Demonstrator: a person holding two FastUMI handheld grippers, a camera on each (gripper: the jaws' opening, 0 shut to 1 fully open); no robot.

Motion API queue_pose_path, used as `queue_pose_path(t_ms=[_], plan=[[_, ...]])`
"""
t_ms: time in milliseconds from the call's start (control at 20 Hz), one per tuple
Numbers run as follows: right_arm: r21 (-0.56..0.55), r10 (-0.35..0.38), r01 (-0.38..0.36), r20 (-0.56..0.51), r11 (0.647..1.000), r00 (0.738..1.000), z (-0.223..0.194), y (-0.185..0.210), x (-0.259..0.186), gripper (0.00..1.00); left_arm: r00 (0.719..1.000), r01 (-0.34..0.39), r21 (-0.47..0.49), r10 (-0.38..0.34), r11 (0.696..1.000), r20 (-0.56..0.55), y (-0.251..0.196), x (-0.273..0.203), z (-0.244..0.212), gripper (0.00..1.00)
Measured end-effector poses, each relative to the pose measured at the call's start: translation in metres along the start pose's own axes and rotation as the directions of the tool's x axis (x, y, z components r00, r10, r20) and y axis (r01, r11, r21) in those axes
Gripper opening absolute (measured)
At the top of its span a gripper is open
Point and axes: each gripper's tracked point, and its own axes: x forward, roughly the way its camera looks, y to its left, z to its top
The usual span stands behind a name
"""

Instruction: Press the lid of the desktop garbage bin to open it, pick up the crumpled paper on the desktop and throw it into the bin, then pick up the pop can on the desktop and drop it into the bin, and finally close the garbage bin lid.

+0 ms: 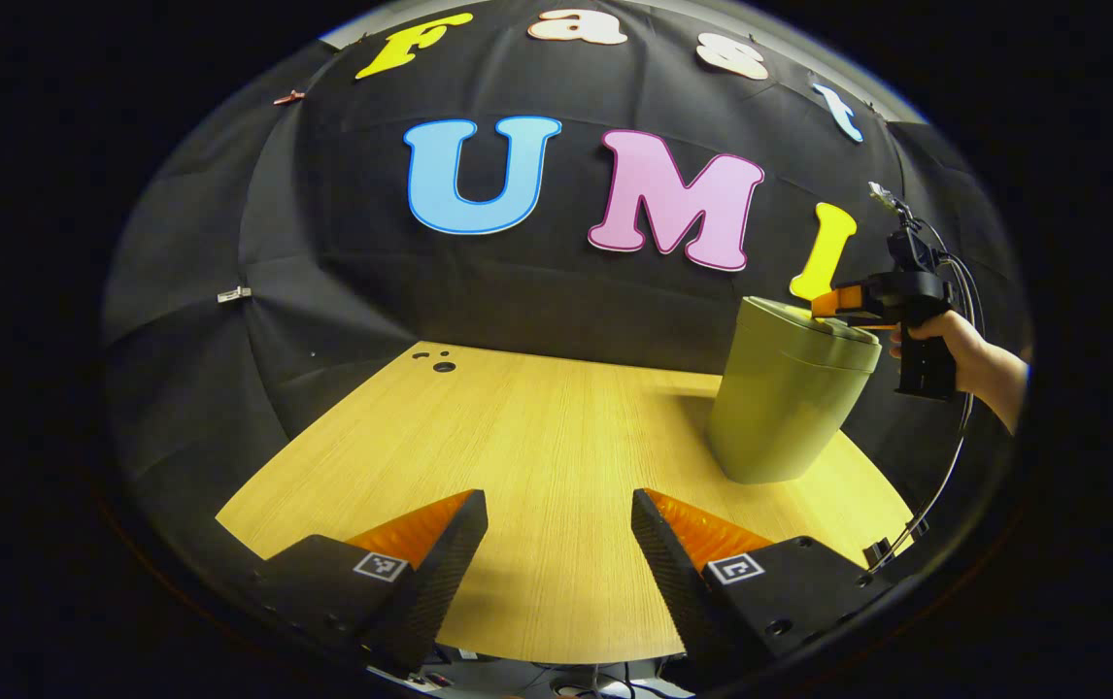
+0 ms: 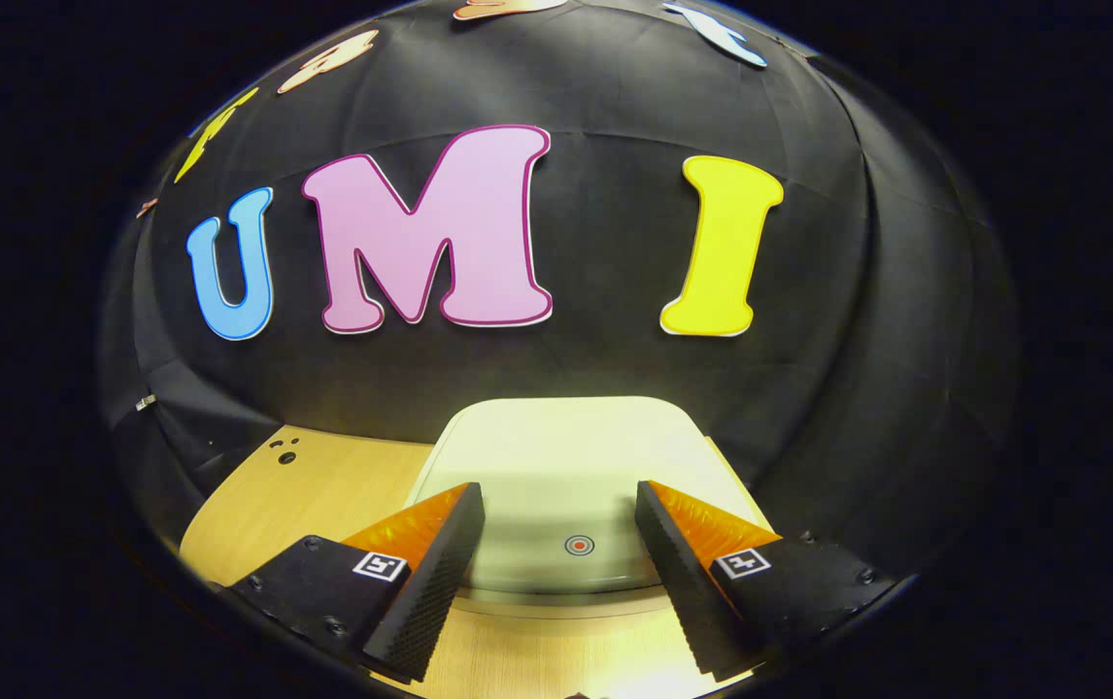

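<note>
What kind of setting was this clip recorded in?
Likely a staged recording booth, not a real home: a black cloth wall behind a bare wooden tabletop, with a green lidded desktop bin and a person's hand holding a claw.

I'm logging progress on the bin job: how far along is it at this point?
The bin has its lid down, and no paper or can lies on the table here. The right tool hangs open over the lid; the left tool waits open above the table. Whether this is start or finish isn't clear.
</note>
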Motion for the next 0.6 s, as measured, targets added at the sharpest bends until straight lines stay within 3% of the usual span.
queue_pose_path(t_ms=[250,600], plan=[[0.005,-0.005,0.005,-0.013,1.0,1.0,-0.008,0.001,0.003,1.0,1.0,-0.001,-0.012,0.001,1.0,-0.014,0.0,-0.004,-0.005,0.96],[0.024,0.024,-0.026,0.054,0.999,0.998,0.004,0.004,-0.018,0.99,1.0,0.016,-0.01,-0.016,1.0,0.024,-0.01,-0.003,0.015,0.96]])
